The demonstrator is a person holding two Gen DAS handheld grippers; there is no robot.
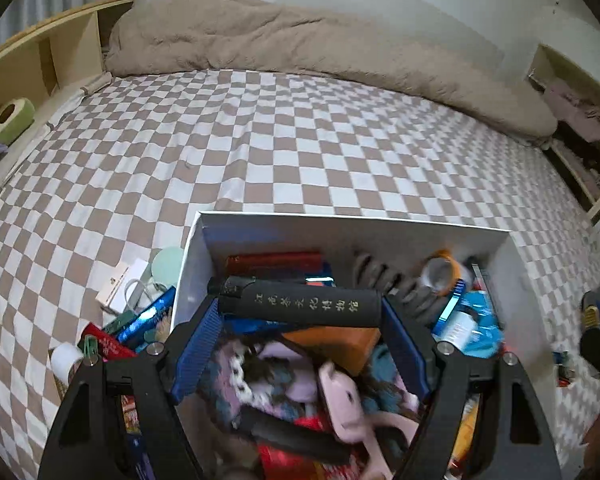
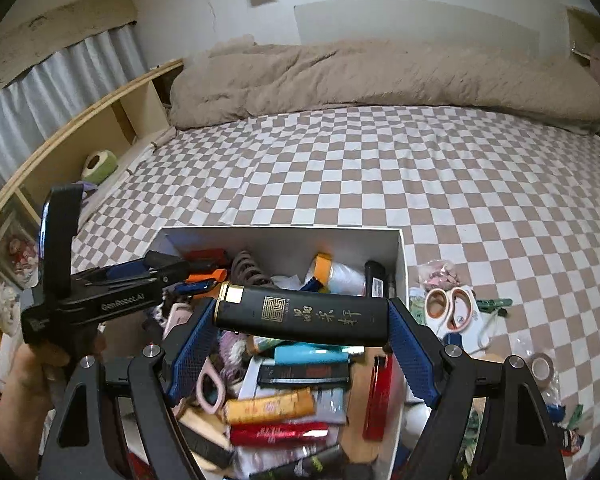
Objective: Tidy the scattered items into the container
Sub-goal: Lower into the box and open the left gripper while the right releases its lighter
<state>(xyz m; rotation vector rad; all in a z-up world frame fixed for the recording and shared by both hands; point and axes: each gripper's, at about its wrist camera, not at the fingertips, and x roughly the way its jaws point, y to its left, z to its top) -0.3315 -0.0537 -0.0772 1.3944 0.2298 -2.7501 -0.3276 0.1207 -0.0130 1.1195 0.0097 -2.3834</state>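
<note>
Black and matte, a cylindrical case with pale characters sits crosswise between the blue pads of the left claw, which is clenched on its two ends above the white box. The right claw grips a second black case, this one with a gold band and gold characters, end to end in the same way over the same box.

The box stands on the bed's brown-and-white checked sheet and is already crowded: an orange block, a pink plastic piece, a grey coiled spring, a roll of orange tape, a red tube and a yellow one among the jumble.

Loose things lie on the sheet beside the box. To its left are a white charger box, a blue metallic tube and a white tape roll. To its right are orange-handled scissors, a green clip and a roll of brown tape.

In the right wrist view a hand holds the left claw's black handle at the left edge. A beige duvet is bunched along the far side of the bed.
</note>
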